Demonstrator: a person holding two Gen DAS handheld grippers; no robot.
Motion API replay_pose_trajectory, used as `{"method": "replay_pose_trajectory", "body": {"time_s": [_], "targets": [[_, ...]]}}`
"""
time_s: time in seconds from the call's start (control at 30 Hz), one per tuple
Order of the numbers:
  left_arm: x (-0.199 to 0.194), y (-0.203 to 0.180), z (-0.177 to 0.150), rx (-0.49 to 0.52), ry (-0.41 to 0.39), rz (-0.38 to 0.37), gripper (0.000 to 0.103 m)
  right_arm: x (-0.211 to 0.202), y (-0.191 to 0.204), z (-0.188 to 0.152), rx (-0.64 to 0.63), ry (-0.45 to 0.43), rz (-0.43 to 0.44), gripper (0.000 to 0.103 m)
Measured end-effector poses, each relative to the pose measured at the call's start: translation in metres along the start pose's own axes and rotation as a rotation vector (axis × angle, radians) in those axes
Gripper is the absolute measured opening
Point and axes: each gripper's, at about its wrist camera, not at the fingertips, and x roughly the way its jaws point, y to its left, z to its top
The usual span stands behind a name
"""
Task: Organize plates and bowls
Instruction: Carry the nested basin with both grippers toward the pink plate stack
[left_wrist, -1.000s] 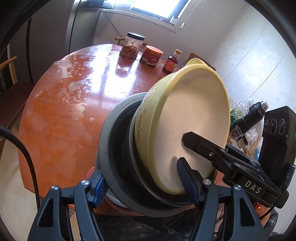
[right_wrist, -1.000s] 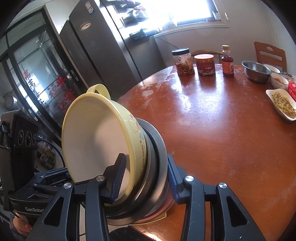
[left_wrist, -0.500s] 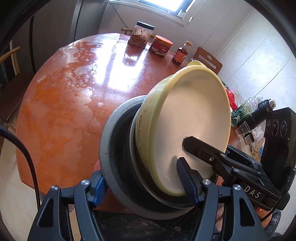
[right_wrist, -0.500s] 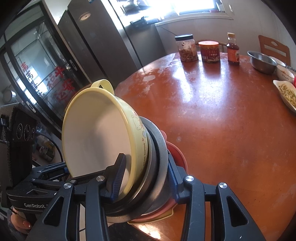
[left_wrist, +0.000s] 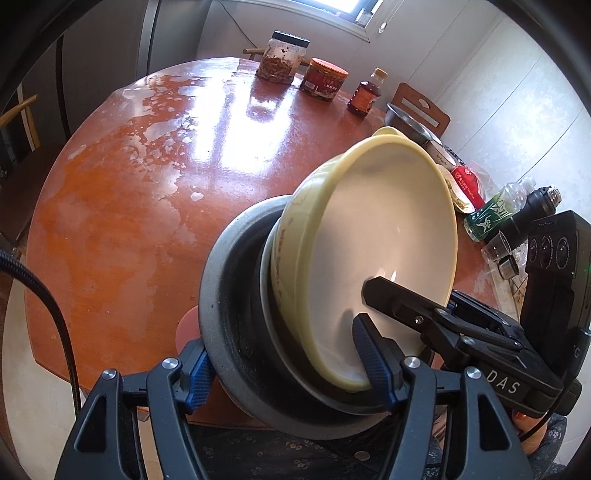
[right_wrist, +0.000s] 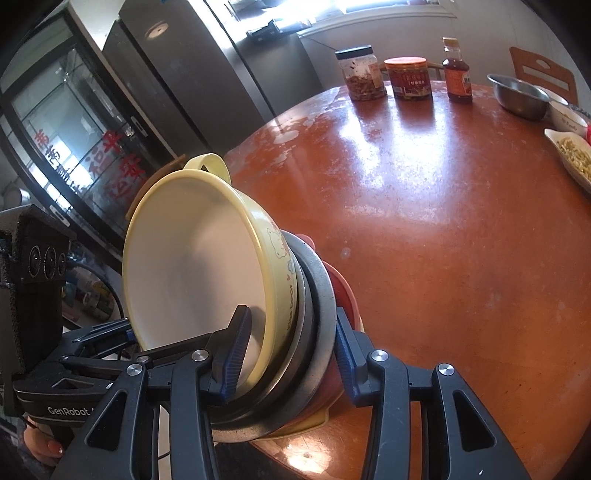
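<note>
A nested stack is held on edge above the near rim of the round table (left_wrist: 122, 206). It is a yellow bowl (left_wrist: 373, 251) inside dark grey plates (left_wrist: 229, 310), with pink and yellow dishes behind (right_wrist: 343, 291). My left gripper (left_wrist: 288, 365) is shut on the stack's lower rim. My right gripper (right_wrist: 288, 350) is shut on the same stack from the other side; the yellow bowl (right_wrist: 195, 258) faces it. Each gripper shows in the other's view.
At the table's far side stand a jar (left_wrist: 282, 57), a red tub (left_wrist: 324, 78) and a sauce bottle (left_wrist: 365, 94). A steel bowl (right_wrist: 517, 94) and a dish of food (right_wrist: 570, 157) sit at the right. A fridge (right_wrist: 229, 70) and glass cabinet (right_wrist: 74, 140) stand left.
Both grippers have lifted the stack higher and tipped it a little; more of the table and the pink dish behind now show.
</note>
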Motion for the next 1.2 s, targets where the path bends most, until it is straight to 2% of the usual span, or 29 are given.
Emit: {"method": "replay_pose_trajectory", "body": {"time_s": [0.13, 0.33, 0.83, 1.07, 1.2], "targets": [[0.002, -0.002, 0.000, -0.003, 0.006, 0.001, 0.068, 0.001, -0.003, -0.001, 0.000, -0.001, 0.004, 0.046], [0.001, -0.004, 0.001, 0.008, -0.006, 0.024, 0.068, 0.000, -0.001, -0.002, -0.028, 0.000, -0.042, 0.048], [-0.005, -0.001, 0.001, -0.003, -0.018, 0.027, 0.068, -0.008, -0.001, -0.001, -0.036, -0.018, -0.033, 0.051], [-0.008, -0.001, 0.001, -0.010, -0.026, 0.028, 0.068, -0.013, -0.002, -0.002, -0.031, -0.034, -0.049, 0.064], [-0.011, -0.002, 0.001, -0.007, -0.028, 0.038, 0.068, -0.016, -0.001, -0.002, -0.037, -0.042, -0.055, 0.065]]}}
